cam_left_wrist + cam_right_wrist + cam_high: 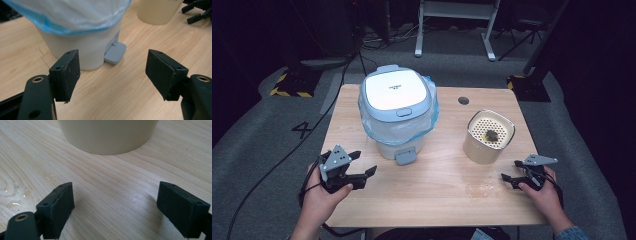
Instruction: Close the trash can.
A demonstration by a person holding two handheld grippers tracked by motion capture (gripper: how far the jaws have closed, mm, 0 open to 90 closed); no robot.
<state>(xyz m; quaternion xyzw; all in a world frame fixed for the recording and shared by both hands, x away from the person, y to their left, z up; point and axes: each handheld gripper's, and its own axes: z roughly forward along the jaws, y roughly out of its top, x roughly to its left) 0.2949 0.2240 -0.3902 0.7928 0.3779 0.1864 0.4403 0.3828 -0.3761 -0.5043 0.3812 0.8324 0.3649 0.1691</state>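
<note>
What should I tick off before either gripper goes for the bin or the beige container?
1. Left gripper jaws open, nothing between them: ok.
2. Right gripper jaws open, nothing between them: ok.
3. Pedal bin lid shut, blue-edged liner in place: ok.
4. Grey pedal facing the left gripper, nothing in front of it: ok.
5. Beige container upright, small scraps on its perforated insert: ok.
6. Whether the scraps are loose: cannot tell.
</note>
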